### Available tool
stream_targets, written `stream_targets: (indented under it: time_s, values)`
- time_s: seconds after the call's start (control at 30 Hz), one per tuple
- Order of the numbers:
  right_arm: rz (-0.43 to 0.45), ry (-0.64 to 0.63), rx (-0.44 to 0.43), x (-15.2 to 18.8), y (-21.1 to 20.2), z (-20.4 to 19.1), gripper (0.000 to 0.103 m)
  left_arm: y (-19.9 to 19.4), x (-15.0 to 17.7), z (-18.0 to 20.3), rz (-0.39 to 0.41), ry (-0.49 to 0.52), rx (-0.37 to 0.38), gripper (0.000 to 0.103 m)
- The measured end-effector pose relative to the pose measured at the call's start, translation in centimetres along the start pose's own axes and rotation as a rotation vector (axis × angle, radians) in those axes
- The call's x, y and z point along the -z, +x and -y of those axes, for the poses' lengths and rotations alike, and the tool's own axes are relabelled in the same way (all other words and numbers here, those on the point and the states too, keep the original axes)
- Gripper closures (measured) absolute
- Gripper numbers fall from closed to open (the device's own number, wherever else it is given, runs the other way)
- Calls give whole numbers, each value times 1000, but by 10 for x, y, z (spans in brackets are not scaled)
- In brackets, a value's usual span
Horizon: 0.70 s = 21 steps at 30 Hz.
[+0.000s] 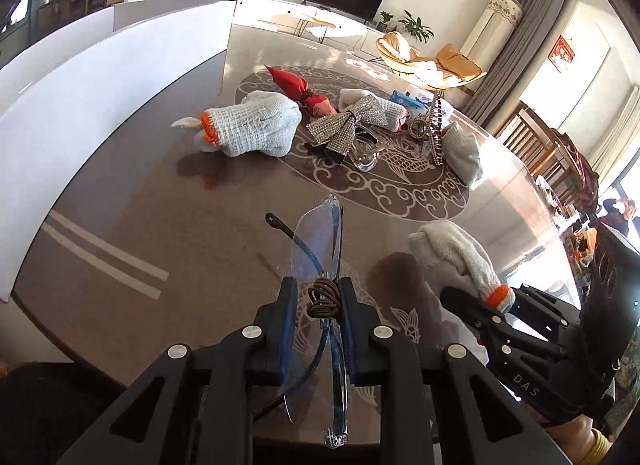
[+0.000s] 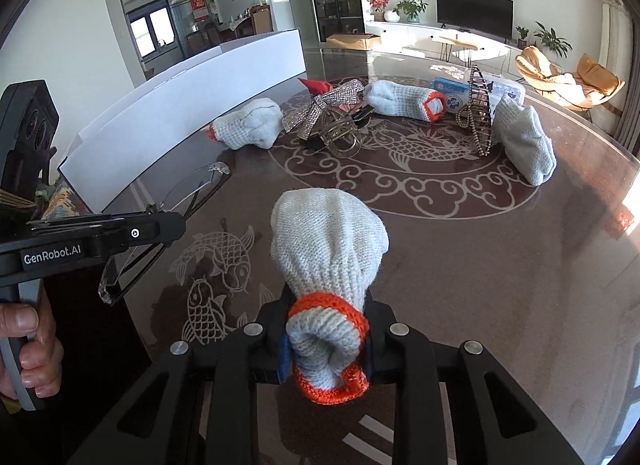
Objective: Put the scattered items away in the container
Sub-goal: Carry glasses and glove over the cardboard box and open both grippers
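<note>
On the left wrist view, the left hand-held gripper is clamped on a pair of rimless glasses, with a brown hair tie caught between its fingers at the same spot; the glasses stand on edge above the brown patterned table. To the right, the right hand-held gripper pinches the orange cuff of a rolled white knit glove. Farther back on the table lie another rolled glove, a rhinestone bow, a red cloth pouch, a clear clip, a gold claw clip, a blue packet and one more glove. A white box, the container, stands along the table's left side.

Seen from the right wrist view, the right hand-held gripper is closed on the glove just at its orange-edged cuff, the glove's body sticking up and forward, clear of the table. At the left edge the left hand-held gripper holds the glasses, and a person's hand wraps its grip. The white box curves away behind it, with the pile of loose items beyond, near the table's centre.
</note>
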State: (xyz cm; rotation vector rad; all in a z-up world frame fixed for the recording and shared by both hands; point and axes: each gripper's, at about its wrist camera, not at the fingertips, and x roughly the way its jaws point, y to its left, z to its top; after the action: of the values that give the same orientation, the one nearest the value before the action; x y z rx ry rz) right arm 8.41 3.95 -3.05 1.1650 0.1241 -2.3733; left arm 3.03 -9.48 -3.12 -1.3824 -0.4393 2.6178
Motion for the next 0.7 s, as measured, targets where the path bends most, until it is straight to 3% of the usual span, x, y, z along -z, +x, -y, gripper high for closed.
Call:
stream_targets:
  time_s: [0.07,0.17,0.33,0.47,0.57,0.7]
  values:
    - [3,-41,-35,-11,0,-15,77,-18,-4,-4,25,-21,16,83]
    - [60,-143,-91,-57,-5,-46,77,-63,-37,-20,138,-35,0,83]
    - [129,-293,-210,-177,7,-105,77,-119,-123,-86,264,-70,-155,83]
    - [101,-368,-223,-276,65,-150,77,-110,-182,-178,221,-183,-268,83]
    - [13,-378,-202,-339,133,-180,77,-91,-212,-241,156,-282,-299,83]
    - [-118,-373,-130,-384,219,-224,76,-59,-236,-291,58,-363,-304,80]
